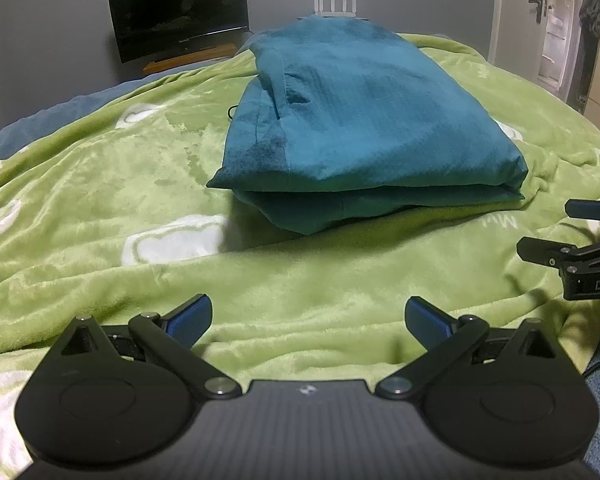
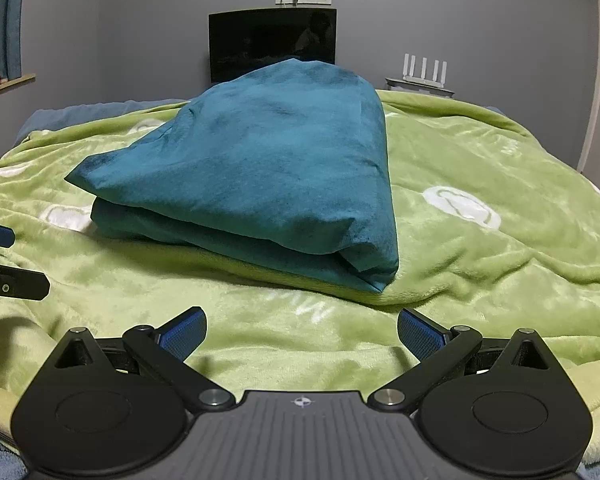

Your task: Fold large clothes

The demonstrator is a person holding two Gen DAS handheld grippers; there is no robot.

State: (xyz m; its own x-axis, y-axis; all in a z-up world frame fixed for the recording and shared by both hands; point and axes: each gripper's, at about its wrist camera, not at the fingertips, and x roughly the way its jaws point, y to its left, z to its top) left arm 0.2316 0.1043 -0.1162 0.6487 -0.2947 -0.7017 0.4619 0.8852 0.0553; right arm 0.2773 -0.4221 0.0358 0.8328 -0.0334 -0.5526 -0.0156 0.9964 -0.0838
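Teal folded garment (image 1: 364, 120) on a green blanket (image 1: 100, 184) — soft, light, floppy; likely best pinched at its near corners. Left gripper (image 1: 308, 316) and right gripper (image 2: 300, 326) both gape wide, empty.

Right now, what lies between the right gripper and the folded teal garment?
Only bare green blanket, as the right wrist view shows. The right gripper, open, sits short of the teal garment, touching nothing.
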